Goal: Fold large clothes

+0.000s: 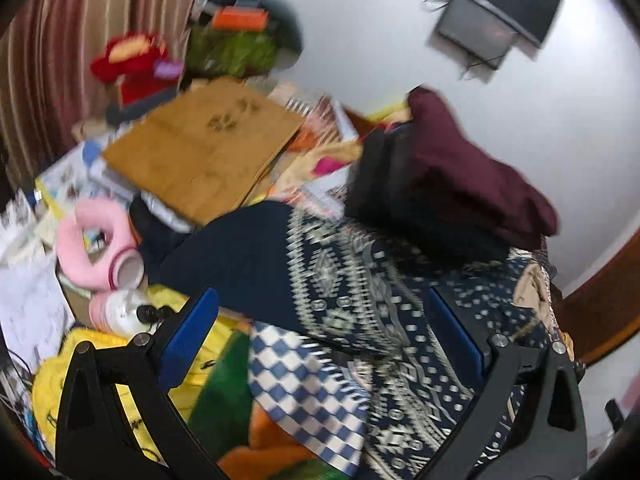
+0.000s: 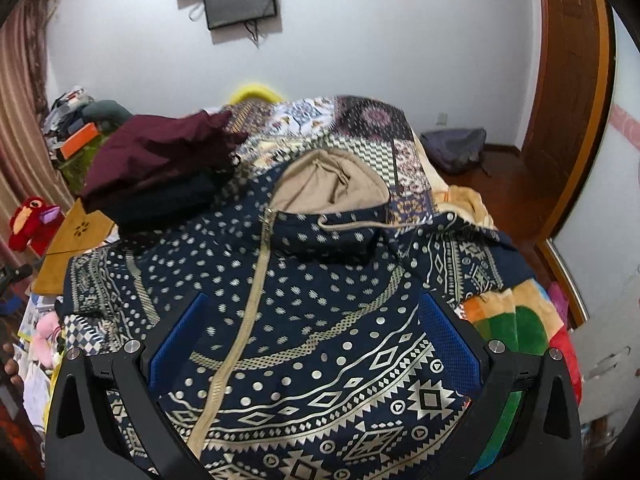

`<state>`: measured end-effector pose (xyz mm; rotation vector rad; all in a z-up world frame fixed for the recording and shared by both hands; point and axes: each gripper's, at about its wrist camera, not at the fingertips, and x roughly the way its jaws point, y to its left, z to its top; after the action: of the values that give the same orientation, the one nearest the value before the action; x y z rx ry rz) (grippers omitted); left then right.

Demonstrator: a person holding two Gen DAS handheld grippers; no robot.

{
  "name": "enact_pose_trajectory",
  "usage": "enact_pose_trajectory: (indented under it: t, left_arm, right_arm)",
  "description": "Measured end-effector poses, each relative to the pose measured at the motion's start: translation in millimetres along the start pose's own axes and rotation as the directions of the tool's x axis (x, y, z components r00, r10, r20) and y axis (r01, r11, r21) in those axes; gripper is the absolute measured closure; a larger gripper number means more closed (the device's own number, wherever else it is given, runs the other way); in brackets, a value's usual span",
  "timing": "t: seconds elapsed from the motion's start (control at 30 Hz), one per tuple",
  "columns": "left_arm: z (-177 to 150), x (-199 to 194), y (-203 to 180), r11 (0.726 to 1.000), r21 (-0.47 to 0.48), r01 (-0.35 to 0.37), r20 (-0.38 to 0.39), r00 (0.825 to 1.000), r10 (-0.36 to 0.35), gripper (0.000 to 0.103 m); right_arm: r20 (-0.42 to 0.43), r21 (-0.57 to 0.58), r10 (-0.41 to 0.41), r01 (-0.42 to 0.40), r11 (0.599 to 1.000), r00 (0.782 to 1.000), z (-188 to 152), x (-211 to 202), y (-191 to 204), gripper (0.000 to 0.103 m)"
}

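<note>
A navy hoodie [image 2: 320,320] with a cream pattern, a beige zip and a beige-lined hood [image 2: 328,188] lies spread front-up on the bed. My right gripper [image 2: 312,340] hovers open just above its chest, nothing between the blue pads. In the blurred left wrist view the same hoodie [image 1: 360,300] lies with a plain navy part turned over on its left side. My left gripper [image 1: 324,332] is open over that side. A folded stack of a maroon garment [image 2: 160,148] on dark clothes sits beyond the hoodie's left shoulder, and shows as the maroon stack [image 1: 472,176] in the left view.
A bright yellow, green and orange blanket [image 1: 208,380] covers the bed under the hoodie. Left of the bed: a brown board [image 1: 200,148], a pink neck pillow [image 1: 96,240], a bottle [image 1: 124,312], papers, a red plush toy [image 2: 32,220]. A wooden door [image 2: 568,100] and a grey backpack [image 2: 456,148] stand right.
</note>
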<state>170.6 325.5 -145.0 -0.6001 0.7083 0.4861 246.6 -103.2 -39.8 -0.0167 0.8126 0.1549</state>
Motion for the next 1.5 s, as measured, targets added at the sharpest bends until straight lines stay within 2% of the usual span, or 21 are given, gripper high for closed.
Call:
enact_pose_trajectory:
  t: [0.1,0.23,0.4,0.5,0.57,0.6,0.63,0.7,0.77,0.8,0.83,0.87,0.97,1.03,1.13,1.2,1.3,1.4,1.5]
  left_arm:
    - [-0.8,27.1,27.0,0.994,-0.093,0.058,-0.094,0.993,-0.067,0.000]
    - [-10.5,60.1,57.5,0.956,-0.260,0.137,-0.188,0.964,-0.190,0.002]
    - [-16.5,90.5,70.4,0.936,-0.323,0.143,-0.241,0.943,-0.227,0.013]
    - [-14.2,102.1,80.2,0.907,-0.384,0.171,-0.233,0.933,-0.274,0.018]
    - [-11.0,109.2,84.3,0.904,-0.398,0.158,-0.230,0.936,-0.265,0.025]
    - [-9.7,112.8,86.6,0.905,-0.397,0.153,-0.231,0.937,-0.260,0.033]
    - [-8.7,115.8,87.8,0.905,-0.400,0.142,-0.235,0.939,-0.251,0.049]
    - [-7.8,121.2,91.6,0.896,-0.421,0.140,-0.236,0.937,-0.257,0.057]
    - [-6.5,119.7,91.5,0.893,-0.426,0.148,-0.211,0.943,-0.257,0.070]
    - [-4.6,116.5,89.0,0.901,-0.410,0.142,-0.203,0.949,-0.242,0.080]
    - [-1.9,111.6,84.1,0.915,-0.382,0.127,-0.195,0.957,-0.214,0.085]
    - [2.8,103.3,74.5,0.940,-0.327,0.100,-0.176,0.971,-0.164,0.088]
    - [16.3,82.8,48.1,0.980,-0.192,0.056,-0.108,0.991,-0.078,0.097]
    - [27.0,64.3,24.2,0.992,-0.103,0.072,-0.048,0.996,-0.078,0.098]
    - [40.2,36.9,-15.7,0.996,0.027,0.091,0.034,0.995,-0.091,0.098]
    - [44.7,20.3,-43.9,0.987,0.111,0.116,0.076,0.989,-0.124,0.099]
    - [42.8,-3.5,-86.0,0.959,0.225,0.172,0.107,0.974,-0.200,0.099]
    - [33.2,-15.0,-127.1,0.919,0.312,0.243,0.082,0.956,-0.281,0.099]
    - [16.7,-16.4,-163.6,0.875,0.388,0.289,0.040,0.943,-0.329,0.099]
  right_arm:
    - [-0.028,0.017,-0.001,0.002,1.000,1.000,1.8,10.6,-3.3,0.000]
    - [-0.060,0.046,0.012,-0.009,0.999,0.998,4.6,23.9,-6.1,0.000]
    - [-0.084,0.057,0.024,-0.019,0.998,0.996,7.2,34.6,-5.5,0.000]
    - [-0.088,0.051,0.016,-0.012,0.999,0.996,7.9,36.6,-5.0,0.000]
    - [-0.092,0.050,0.013,-0.008,0.999,0.996,8.3,38.4,-4.9,0.000]
    - [-0.095,0.050,0.011,-0.006,0.999,0.995,8.5,38.9,-4.9,0.000]
    - [-0.097,0.048,0.010,-0.005,0.999,0.995,8.4,39.2,-4.9,0.000]
    - [-0.099,0.044,0.008,-0.004,0.999,0.995,9.0,39.6,-4.4,0.000]
    - [-0.097,0.040,0.009,-0.005,0.999,0.995,8.9,38.2,-4.3,0.000]
    - [-0.096,0.037,0.010,-0.006,0.999,0.995,9.1,37.5,-3.9,0.000]
    - [-0.095,0.035,0.011,-0.008,0.999,0.995,9.1,36.6,-3.5,0.000]
    - [-0.092,0.031,0.014,-0.011,0.999,0.996,9.4,35.1,-3.1,0.000]
    - [-0.079,0.020,0.015,-0.013,1.000,0.997,9.7,30.7,-1.6,0.000]
    - [-0.074,0.015,0.017,-0.016,1.000,0.997,9.5,27.7,-1.0,0.000]
    - [-0.059,0.011,0.025,-0.025,1.000,0.998,8.4,22.3,-0.8,0.000]
    - [-0.050,0.007,0.023,-0.023,1.000,0.998,7.6,19.5,-1.8,0.000]
    - [-0.034,-0.002,0.013,-0.013,1.000,0.999,7.3,15.2,-5.0,0.000]
    - [-0.026,-0.010,0.008,-0.009,1.000,1.000,7.0,11.5,-8.0,0.000]
    - [-0.020,-0.023,-0.006,0.005,1.000,1.000,5.3,8.6,-11.1,0.000]
